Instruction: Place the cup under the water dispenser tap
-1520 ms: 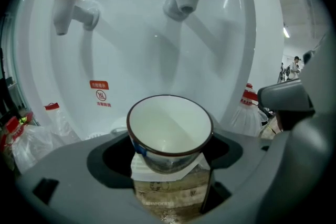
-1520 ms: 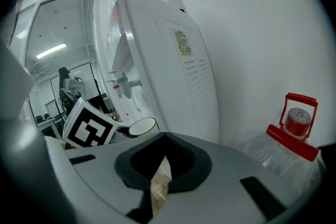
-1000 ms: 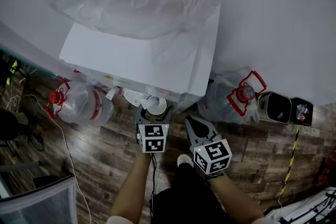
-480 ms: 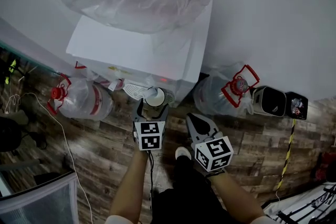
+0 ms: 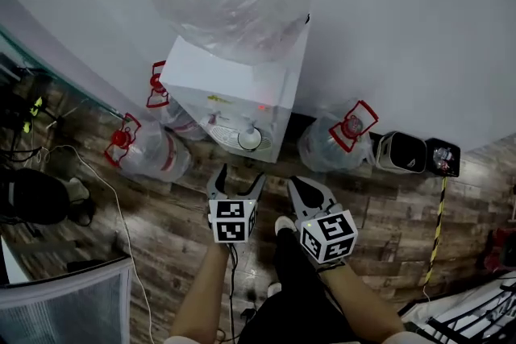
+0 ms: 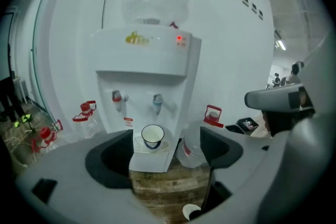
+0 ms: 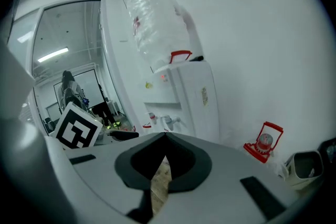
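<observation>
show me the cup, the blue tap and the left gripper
cup (image 6: 152,135), left gripper view, on its white inside
blue tap (image 6: 157,103), left gripper view, on its blue top
left gripper (image 5: 238,178), head view, midway between its open fingertips

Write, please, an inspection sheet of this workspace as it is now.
Surface: brown wood-pattern floor; white water dispenser stands on it.
Job's things: white blue-rimmed cup upright on the dispenser's drip tray, below its blue tap.
Clutter: clear plastic water bottles with red handles on the floor beside the dispenser.
Grippers: left gripper open, empty, apart from the cup; right gripper shut, empty.
Cables: thin white cable on the floor at left.
Surroundings: white wall behind the dispenser.
</observation>
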### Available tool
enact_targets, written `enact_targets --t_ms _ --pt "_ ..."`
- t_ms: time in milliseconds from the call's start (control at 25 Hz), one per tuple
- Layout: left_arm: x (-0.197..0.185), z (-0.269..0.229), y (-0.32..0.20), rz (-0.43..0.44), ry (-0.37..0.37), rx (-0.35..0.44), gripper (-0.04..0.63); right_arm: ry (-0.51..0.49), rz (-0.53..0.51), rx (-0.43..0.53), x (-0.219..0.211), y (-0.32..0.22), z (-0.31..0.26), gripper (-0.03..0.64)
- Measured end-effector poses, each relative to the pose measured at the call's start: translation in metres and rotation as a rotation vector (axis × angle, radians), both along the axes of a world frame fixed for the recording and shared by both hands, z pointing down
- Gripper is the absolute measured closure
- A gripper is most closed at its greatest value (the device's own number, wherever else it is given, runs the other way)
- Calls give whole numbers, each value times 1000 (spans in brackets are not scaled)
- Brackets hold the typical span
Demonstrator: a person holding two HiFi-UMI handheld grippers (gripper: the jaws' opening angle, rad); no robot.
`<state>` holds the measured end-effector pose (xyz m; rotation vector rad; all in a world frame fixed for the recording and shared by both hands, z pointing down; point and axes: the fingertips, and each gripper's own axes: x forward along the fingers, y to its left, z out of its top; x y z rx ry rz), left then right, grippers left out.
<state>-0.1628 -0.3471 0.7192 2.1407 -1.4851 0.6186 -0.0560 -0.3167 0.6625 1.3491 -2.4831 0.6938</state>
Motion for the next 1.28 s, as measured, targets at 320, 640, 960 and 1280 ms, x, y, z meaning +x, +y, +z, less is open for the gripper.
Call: enact_targets --t_ms 320,640,960,1280 --pt "3 -121 70 19 23 52 160 9 29 64 11 55 -112 597" --pt "9 -231 155 16 65 121 187 -3 52 135 23 121 -218 597" --pt "-2 -319 252 -39 78 220 284 -36 38 227 16 219 -311 597" --pt "11 -362 308 -46 59 252 349 -42 0 261 16 274 -342 597"
